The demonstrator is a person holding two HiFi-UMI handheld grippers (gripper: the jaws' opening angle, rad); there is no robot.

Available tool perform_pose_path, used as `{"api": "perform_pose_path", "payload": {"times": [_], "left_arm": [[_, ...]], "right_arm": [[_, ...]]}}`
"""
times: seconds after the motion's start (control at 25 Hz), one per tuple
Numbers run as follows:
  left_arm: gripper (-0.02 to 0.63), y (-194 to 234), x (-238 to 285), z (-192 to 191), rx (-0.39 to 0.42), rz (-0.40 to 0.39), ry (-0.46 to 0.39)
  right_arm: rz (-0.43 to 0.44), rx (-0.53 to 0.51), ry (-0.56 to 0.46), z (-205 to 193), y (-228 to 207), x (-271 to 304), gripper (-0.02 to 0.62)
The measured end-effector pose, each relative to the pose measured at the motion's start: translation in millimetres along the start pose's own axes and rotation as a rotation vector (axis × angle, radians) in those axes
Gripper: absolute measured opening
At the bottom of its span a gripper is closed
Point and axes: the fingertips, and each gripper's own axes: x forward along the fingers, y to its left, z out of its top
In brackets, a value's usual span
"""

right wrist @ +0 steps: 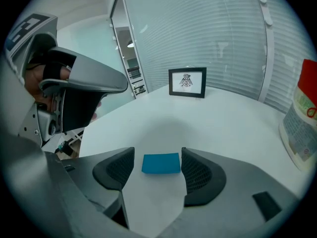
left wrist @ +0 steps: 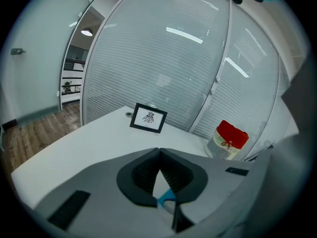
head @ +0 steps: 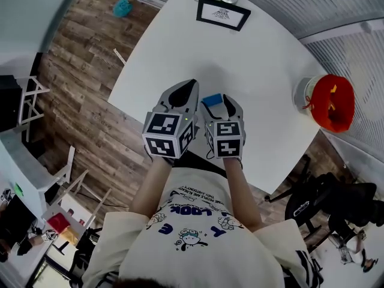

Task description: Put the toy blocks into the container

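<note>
Right tool (right wrist: 157,157) gapes around the blue block (right wrist: 161,163), seemingly untouched; left tool (left wrist: 159,151) clenched empty; container (right wrist: 299,128) partly cut off.

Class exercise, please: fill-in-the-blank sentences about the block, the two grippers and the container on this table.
The block between the right gripper's open jaws is ____ in colour. The left gripper's jaws are ____. The container has a top that is ____. The table is ____.
Missing words: blue; shut; red; white.

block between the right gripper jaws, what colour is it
The block is blue, clearest in the right gripper view.
</note>
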Motion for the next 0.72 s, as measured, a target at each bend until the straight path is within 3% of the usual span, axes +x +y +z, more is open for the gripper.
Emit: {"api": "perform_pose_path", "payload": {"times": [0.72], "left_arm": [[0.031, 21, -2, -7, -0.029, 0.019, 0.013]], "right_arm": [[-0.052, -0.057, 0.066, -14, -3, 19, 0.313]]}}
